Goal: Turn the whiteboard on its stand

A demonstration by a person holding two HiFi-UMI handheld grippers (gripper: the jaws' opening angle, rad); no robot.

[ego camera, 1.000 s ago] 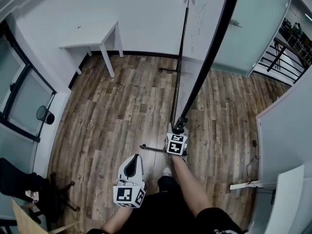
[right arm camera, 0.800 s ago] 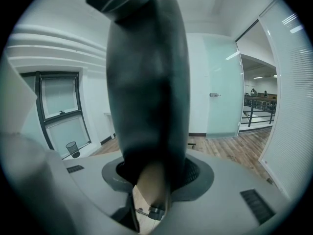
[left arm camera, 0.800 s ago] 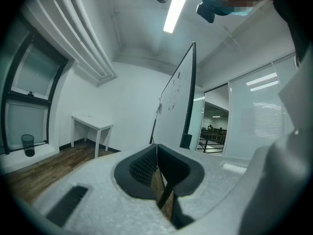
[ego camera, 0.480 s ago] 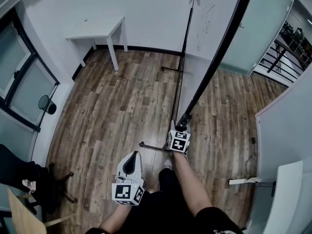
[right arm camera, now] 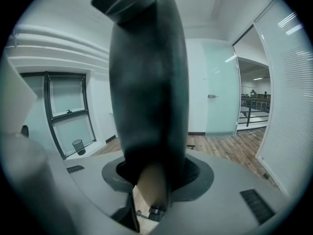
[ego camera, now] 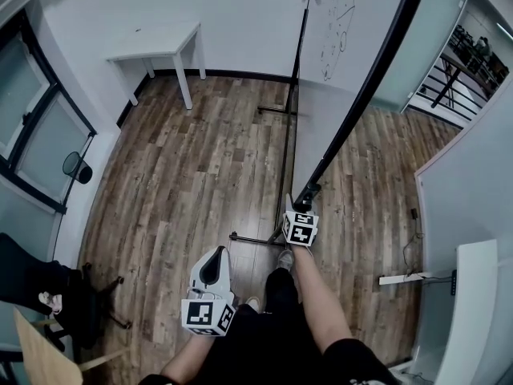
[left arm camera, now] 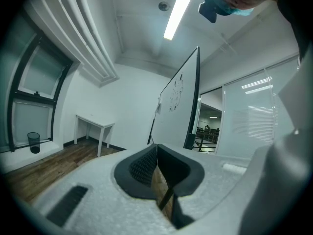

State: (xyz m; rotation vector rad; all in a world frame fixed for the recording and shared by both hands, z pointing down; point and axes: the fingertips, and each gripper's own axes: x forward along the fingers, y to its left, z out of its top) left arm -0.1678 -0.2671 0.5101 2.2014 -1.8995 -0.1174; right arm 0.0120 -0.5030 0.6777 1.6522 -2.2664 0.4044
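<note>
While right gripper (ego camera: 304, 202) clamps near frame edge of whiteboard (ego camera: 343, 34), upright on stand (ego camera: 297, 79), left gripper (ego camera: 215, 263) hangs low, jaws together, empty. Foot bar (ego camera: 252, 240) crosses floor (ego camera: 184, 183) by shoes (ego camera: 285, 259); white table (ego camera: 156, 46), bin (ego camera: 76, 168) well apart.

Room evenly bright, light cool and white. The ceiling strip light (left arm camera: 182, 11) burns out to plain white in the left gripper view, and that view carries a bluish cast. The wooden floor (ego camera: 192, 191) shows a soft sheen in the head view, and shadows on it are faint. Heavy wide-angle bending in all views: straight lines bow toward the edges, and both gripper views have black corners. In the right gripper view the whiteboard (right arm camera: 146, 82) frame looms close, dark and blurred, while the background behind it is sharp.
</note>
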